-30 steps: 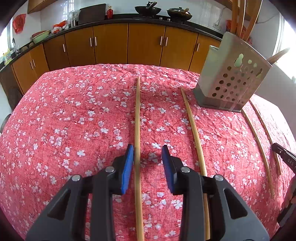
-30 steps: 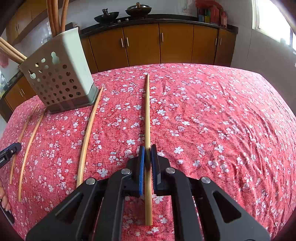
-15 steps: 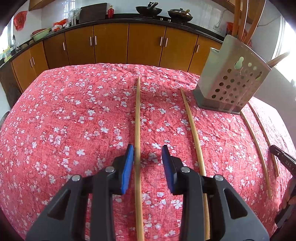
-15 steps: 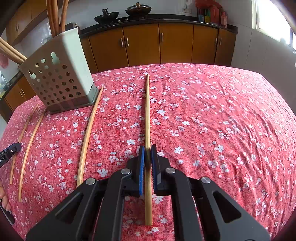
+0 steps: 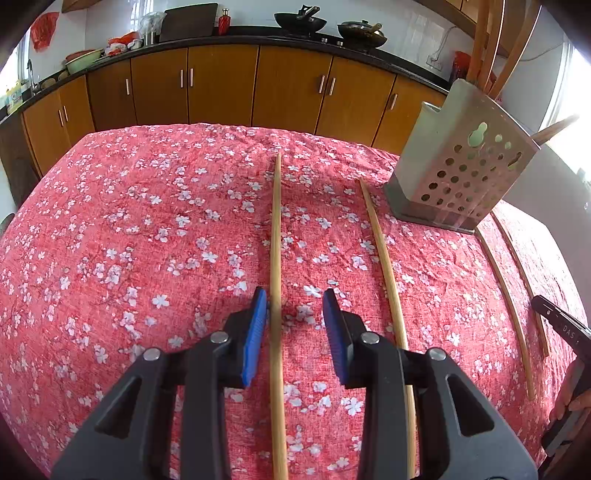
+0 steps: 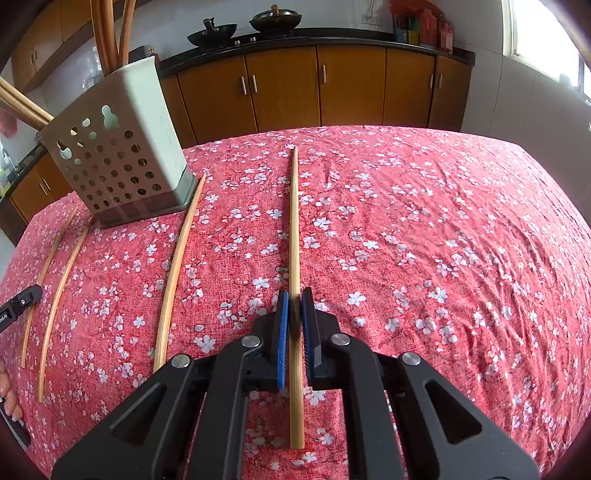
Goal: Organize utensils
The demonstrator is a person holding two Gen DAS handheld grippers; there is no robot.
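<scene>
Presently, one long pale bamboo chopstick (image 6: 294,229) is clamped by the right gripper (image 6: 294,325); another (image 5: 275,236) is straddled, unclamped, by the left gripper's (image 5: 295,325) parted blue pads.

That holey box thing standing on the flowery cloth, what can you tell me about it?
The utensil holder is a pale grey-green box, seemingly plastic, with a perforated front wall of round holes and a few gourd-shaped cutouts, on a darker base. It stands upright on the red floral tablecloth. Several wooden chopsticks poke out of its open top. One loose chopstick lies on the cloth close beside its base; whether they touch is unclear. Neither claw touches it.
</scene>
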